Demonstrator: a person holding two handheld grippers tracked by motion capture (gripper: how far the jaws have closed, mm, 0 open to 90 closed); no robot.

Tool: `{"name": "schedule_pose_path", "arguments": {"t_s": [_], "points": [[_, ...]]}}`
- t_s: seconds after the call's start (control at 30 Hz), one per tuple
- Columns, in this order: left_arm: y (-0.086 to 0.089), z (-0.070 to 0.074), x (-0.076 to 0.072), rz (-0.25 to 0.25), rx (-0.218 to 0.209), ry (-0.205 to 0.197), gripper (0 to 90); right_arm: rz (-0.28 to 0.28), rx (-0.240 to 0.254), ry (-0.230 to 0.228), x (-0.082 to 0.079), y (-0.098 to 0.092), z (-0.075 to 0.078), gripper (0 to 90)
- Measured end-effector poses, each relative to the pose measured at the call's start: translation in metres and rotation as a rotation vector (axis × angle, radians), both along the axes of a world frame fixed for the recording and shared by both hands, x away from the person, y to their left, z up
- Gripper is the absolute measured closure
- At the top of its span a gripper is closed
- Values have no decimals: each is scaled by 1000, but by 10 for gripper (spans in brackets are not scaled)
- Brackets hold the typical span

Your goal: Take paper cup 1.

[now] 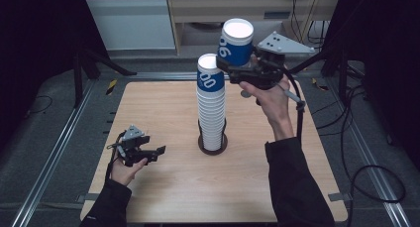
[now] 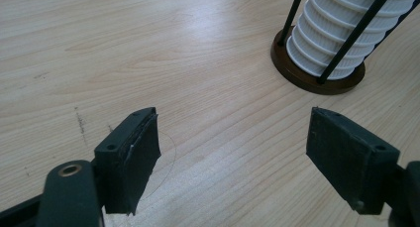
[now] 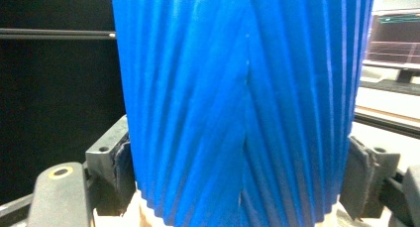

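A light wooden table (image 1: 168, 187) stands on a dark grey floor, with metal rails (image 1: 54, 152) running along both sides. Behind it, at 12 o'clock, is a pale cabinet (image 1: 131, 24) beside a wooden shelf unit (image 1: 257, 9); black cables (image 1: 366, 172) loop over the floor at 3 to 5 o'clock. The rest of the room is dark.

Near the table's centre a tall stack (image 1: 211, 113) of nested cups stands in a round brown base (image 1: 213, 143) with thin black upright rods (image 2: 346, 43). The stack's sides are white and ribbed; its top cup wears a blue sleeve with white lettering. Nothing stands between the stack and either gripper.

At about 8 o'clock from the stack, the left gripper (image 1: 159, 150) is held low over the table, jaws spread wide with only bare wood between them in the left gripper view.

The right gripper (image 1: 223, 66) is up in the air at about 1 o'clock from the stack's top, clamped on a single cup (image 1: 236, 42). The cup sits upright, above and just beside the stack, clear of it. It has a white rim and inside, and a blue ribbed sleeve with white lettering; in the right gripper view both pads (image 3: 121, 162) press on its lower sides.
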State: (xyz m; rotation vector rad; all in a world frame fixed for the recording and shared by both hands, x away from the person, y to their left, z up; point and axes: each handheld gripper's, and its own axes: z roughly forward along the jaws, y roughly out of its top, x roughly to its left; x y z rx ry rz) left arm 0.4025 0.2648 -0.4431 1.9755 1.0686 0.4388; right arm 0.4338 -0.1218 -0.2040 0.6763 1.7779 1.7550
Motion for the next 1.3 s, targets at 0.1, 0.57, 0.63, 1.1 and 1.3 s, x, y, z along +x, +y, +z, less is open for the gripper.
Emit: {"name": "schedule_pose_path", "arguments": {"t_s": [0.1, 0.57, 0.63, 1.1, 1.3], "points": [[-1, 0, 0, -3, 1, -1, 204, -19, 1, 5, -5, -14, -3, 193], [-3, 0, -1, -16, 5, 1, 208, -36, -41, 50, -18, -54, -39, 193], [-3, 0, -2, -18, 3, -1, 208, -31, -67, 74, -19, -58, -53, 193], [-6, 0, -2, -47, 2, 4, 209, -4, -137, 162, -28, -72, -113, 192], [-8, 2, -3, -65, 7, 4, 210, 33, -197, 194, -36, -73, -136, 192]]}}
